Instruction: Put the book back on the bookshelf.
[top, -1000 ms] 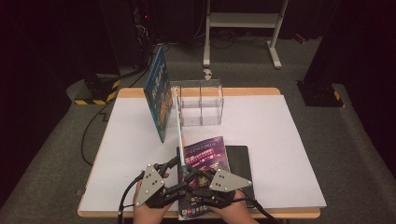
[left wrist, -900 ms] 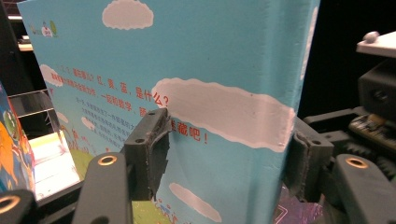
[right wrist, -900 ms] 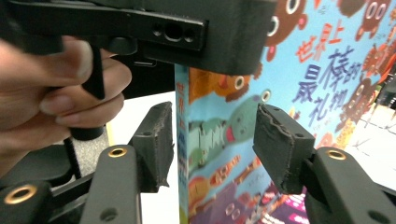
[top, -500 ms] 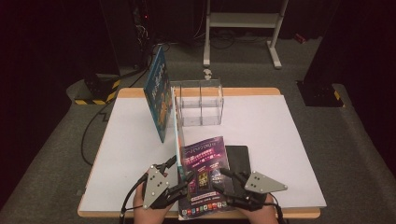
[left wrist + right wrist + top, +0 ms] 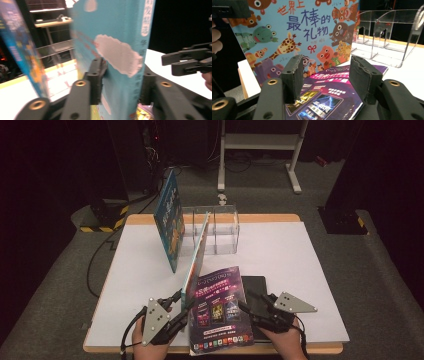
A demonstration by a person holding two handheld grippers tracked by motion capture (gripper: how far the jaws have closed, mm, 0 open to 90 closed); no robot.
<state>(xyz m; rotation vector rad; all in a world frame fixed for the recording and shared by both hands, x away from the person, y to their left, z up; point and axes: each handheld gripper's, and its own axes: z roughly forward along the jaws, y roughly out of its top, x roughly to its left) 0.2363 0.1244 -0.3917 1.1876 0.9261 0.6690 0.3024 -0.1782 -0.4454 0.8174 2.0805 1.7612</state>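
My left tool (image 5: 176,306) has just been closing and now clamps the near edge of the blue picture book (image 5: 117,50), tipped up on edge so it can go into the clear rack (image 5: 220,227) behind. My right tool (image 5: 256,307) sits open, gripping nothing, over the purple magazine (image 5: 220,307) lying flat on the worktop (image 5: 300,265).

White table (image 5: 310,270): magazine (image 5: 220,310), clear rack (image 5: 225,232)
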